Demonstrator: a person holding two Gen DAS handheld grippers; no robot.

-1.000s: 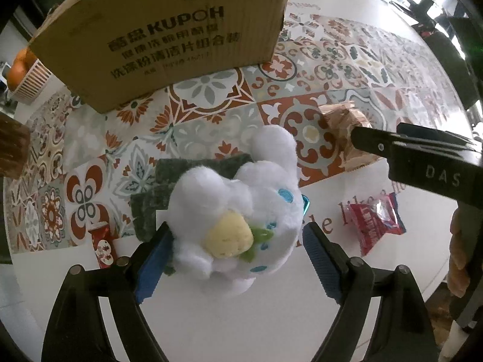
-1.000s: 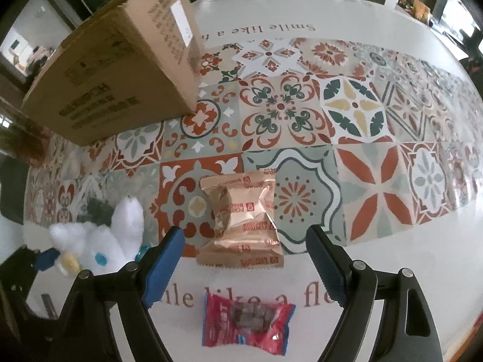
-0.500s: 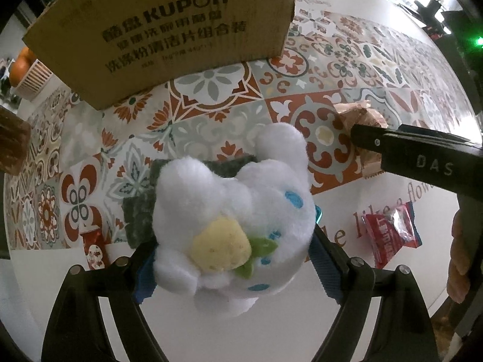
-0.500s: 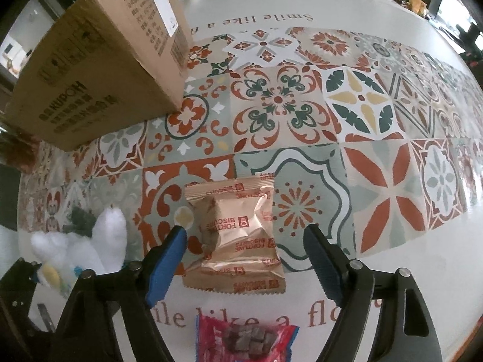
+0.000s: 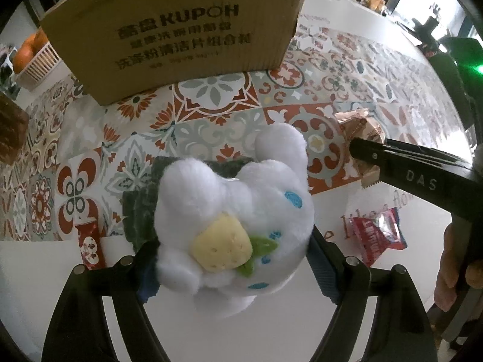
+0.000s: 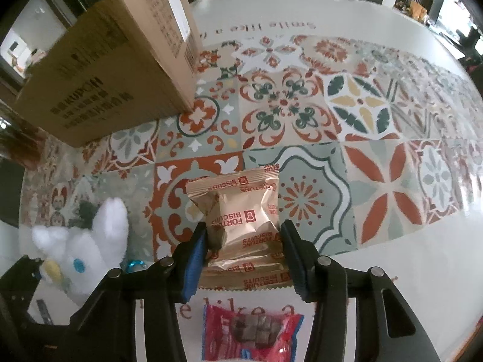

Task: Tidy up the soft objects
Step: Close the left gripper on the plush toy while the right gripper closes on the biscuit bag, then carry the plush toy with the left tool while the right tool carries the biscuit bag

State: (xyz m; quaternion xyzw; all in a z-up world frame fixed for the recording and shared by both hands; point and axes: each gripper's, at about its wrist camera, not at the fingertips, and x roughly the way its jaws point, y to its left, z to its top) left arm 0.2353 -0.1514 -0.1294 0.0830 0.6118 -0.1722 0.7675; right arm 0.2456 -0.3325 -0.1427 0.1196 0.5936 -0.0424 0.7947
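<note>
The left gripper is clamped on a white plush toy — blue spots, a yellow strawberry on its front — held over a dark green cloth in front of the KUPOH cardboard box. The right gripper squeezes a gold Fortune Biscuits packet right of the plush; a red snack packet lies on the patterned tablecloth nearer the camera than the biscuits.

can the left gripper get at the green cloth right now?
Probably not. The left gripper is shut on the plush, which lies over the cloth and covers most of it.
</note>
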